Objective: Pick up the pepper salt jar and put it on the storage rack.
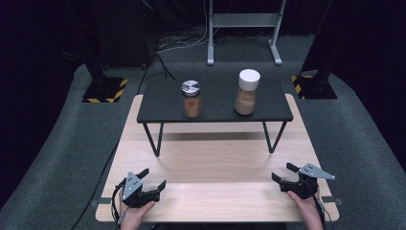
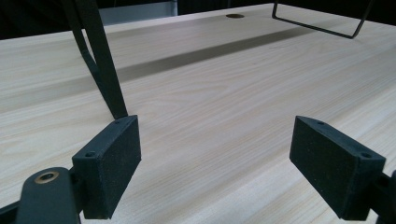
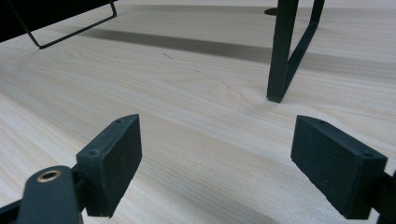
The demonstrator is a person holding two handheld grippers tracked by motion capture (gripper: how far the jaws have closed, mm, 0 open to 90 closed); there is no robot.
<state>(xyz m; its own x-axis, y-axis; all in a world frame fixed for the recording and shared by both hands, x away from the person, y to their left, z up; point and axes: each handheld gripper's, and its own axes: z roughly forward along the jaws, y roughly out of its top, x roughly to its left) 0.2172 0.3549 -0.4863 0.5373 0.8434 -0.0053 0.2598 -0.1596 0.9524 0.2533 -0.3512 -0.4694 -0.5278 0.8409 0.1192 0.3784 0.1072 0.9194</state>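
from the high view, your left gripper (image 1: 154, 178) rests near the front left corner of the table (image 1: 215, 158) and your right gripper (image 1: 282, 172) near the front right corner, both low on the wood, jaws spread with nothing in them. it reads as a ready stance: hands well apart, each aimed forward at the shelf (image 1: 215, 103) that stands across the far half of the table. on that shelf sit the two jars, upright and apart: the metal-lid jar (image 1: 192, 99) left of centre, roughly ahead of your left hand, and the white-lid jar (image 1: 247, 92) right of centre, ahead of your right. both hold brown powder and both are well clear of your grippers. raised on the shelf, they will likely need a lifted reach rather than a slide along the wood.

in the left gripper view, the two pads (image 2: 109, 163) stand wide over bare wood, released. a shelf leg (image 2: 100, 60) rises just beyond the left pad, so a straight push forward could clip it.

in the right gripper view, the pads (image 3: 112, 161) are likewise wide and empty. another leg (image 3: 280, 51) stands ahead, toward the right pad; you would probably rise first to clear it.
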